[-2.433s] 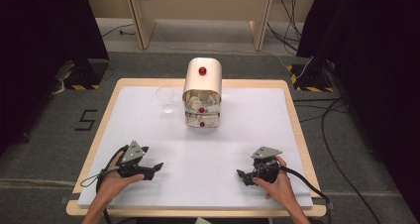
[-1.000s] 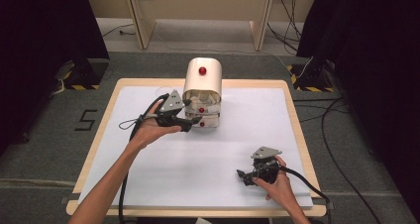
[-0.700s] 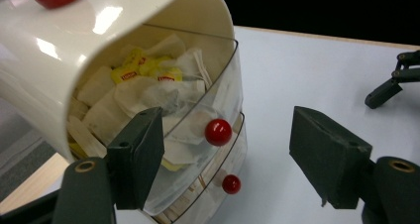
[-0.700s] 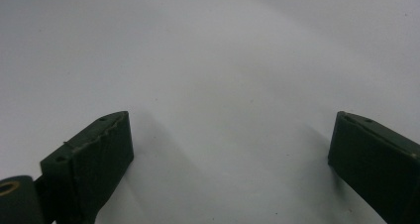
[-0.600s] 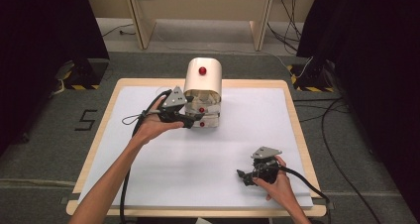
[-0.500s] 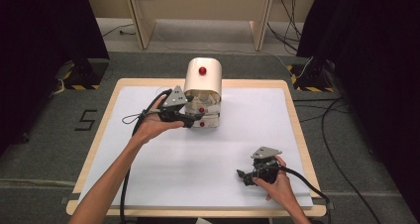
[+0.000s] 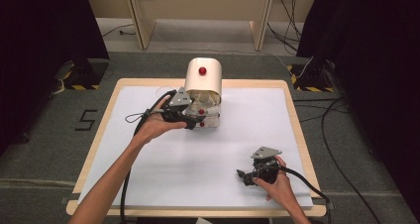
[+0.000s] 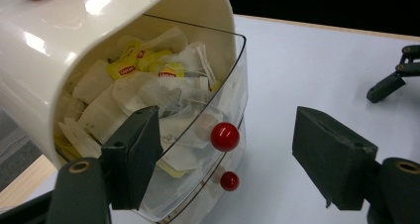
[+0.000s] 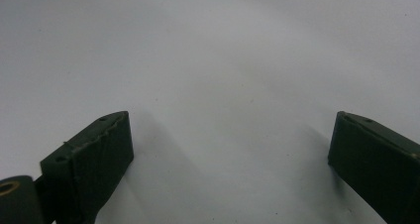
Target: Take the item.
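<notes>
Box: I see a cream box (image 7: 203,80) with a rounded hood and a red knob on top, standing at the far middle of the table, upright.
Top drawer: a clear plastic drawer (image 8: 218,92) stands pulled out from under the hood, with a round red knob (image 8: 225,136) on its front.
Contents: it is heaped with tea bags (image 8: 148,87), white paper pouches with strings, several with yellow tags (packed loosely, not in rows).
Lower drawer: a second clear drawer sits beneath it, with a smaller red knob (image 8: 229,181).
Left gripper: my left gripper (image 7: 190,119) is at the box's front; its jaws gape wide and have just been opening, with the top drawer's knob between them and untouched by either pad.
Left pad: one black pad (image 8: 133,157) lies in front of the drawer's clear wall; I cannot tell whether it touches.
Right gripper: my right gripper (image 7: 245,177) rests low at the near right of the table, well apart from the box, jaws spread wide with nothing between them.
Table: a pale wooden table (image 7: 297,120) covered by a smooth white sheet (image 7: 198,164).
Room: grey carpet floor, dark curtains at both sides, cables trailing on the right, wooden legs at the back.
Textures: glossy hood, see-through drawers, matte black jaws.
</notes>
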`<state>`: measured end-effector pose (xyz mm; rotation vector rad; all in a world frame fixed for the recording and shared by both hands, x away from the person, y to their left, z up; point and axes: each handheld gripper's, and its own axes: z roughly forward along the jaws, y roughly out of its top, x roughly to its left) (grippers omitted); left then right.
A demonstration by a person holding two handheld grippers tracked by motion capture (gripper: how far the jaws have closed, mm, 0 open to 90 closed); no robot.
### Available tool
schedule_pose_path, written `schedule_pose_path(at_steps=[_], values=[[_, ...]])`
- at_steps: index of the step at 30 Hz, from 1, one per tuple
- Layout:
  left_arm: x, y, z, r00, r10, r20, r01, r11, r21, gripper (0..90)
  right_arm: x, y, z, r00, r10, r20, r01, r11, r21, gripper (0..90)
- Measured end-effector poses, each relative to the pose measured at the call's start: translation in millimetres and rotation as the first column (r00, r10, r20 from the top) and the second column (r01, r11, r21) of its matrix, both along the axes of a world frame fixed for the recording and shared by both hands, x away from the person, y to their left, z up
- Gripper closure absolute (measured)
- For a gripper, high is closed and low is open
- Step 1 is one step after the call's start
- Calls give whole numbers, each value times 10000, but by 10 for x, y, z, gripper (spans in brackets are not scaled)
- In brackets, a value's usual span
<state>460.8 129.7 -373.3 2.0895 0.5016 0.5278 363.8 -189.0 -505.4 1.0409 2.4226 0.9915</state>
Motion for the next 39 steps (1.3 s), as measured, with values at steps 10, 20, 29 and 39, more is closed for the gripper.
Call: schedule_pose_path(at_steps=[10,20,29,39], values=[[-205,32,-14,9999,-74,73,74,10000,-32,277,1,0,0,10000,-17,-28,17,10000,8,39],[-374,48,-12,9999,-26,-101,26,10000,-57,276,0,1,1,10000,-29,-42,29,10000,7,39],[-461,47,-23,9998,-23,-175,23,10000,6,275,-1,1,1,10000,-20,-26,20,10000,1,40],[-572,52,-56,9998,-122,-154,123,9999,70,275,0,1,1,10000,-24,-35,24,10000,5,39]])
